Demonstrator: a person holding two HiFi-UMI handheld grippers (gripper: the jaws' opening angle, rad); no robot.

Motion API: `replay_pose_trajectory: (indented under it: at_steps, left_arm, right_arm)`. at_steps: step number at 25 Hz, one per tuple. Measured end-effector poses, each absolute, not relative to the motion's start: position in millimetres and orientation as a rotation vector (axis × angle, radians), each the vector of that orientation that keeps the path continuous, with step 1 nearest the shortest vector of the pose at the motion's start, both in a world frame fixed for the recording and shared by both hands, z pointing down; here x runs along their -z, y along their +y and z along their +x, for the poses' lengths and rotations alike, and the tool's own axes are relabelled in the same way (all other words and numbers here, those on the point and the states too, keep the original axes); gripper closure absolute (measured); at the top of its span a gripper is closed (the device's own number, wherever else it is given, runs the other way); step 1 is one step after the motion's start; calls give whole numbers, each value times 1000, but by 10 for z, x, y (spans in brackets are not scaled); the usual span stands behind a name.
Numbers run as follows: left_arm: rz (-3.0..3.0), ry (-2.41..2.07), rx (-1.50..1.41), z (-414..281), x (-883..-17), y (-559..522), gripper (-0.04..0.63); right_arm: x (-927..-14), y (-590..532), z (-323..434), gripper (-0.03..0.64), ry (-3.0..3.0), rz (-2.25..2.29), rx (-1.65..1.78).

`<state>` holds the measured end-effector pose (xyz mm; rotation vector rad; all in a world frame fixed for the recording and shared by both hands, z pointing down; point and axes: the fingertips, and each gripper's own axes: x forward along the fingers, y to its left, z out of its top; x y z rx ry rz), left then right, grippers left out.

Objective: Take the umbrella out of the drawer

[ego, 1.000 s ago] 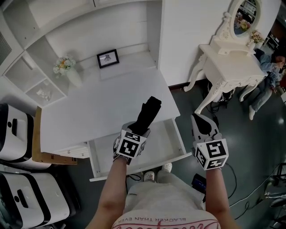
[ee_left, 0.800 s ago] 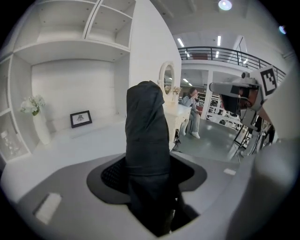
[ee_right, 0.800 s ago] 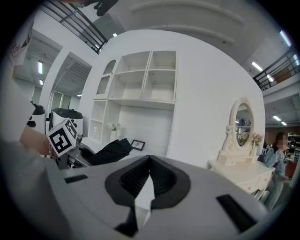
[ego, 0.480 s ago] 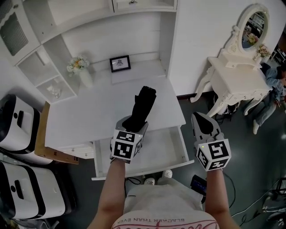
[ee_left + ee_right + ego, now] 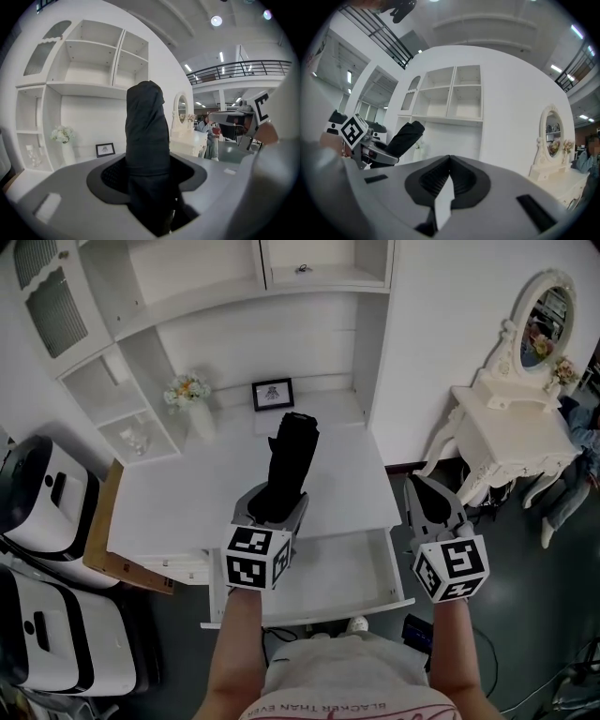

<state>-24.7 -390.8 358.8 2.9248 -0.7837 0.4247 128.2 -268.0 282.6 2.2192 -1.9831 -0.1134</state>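
We have lifted the umbrella [image 5: 291, 451] above the drawer [image 5: 337, 570], left gripper [image 5: 272, 507] pinching it, right gripper [image 5: 424, 493] pressed together, empty.

The head view looks steeply down on the worktop [image 5: 169, 493], with the picture frame [image 5: 273, 394] at its far edge. The left tool [image 5: 274, 507] view rides close behind its jaws and faces the frame almost level (the umbrella [image 5: 147, 136] fills its middle). The right tool [image 5: 420, 488] view, off to the frame's right, faces the shelves [image 5: 454, 93] above it and catches the left tool sidelong. All three views share those shelves.
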Motion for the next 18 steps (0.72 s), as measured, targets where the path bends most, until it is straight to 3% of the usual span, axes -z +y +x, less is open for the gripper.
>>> replay_pose_trajectory:
  at_steps: [18]
  left_arm:
    - [2997,-1123,99,-766,-2387,-4177,337]
  right_arm:
    - [-2288,-3046,1187,609,-2129,2163,290]
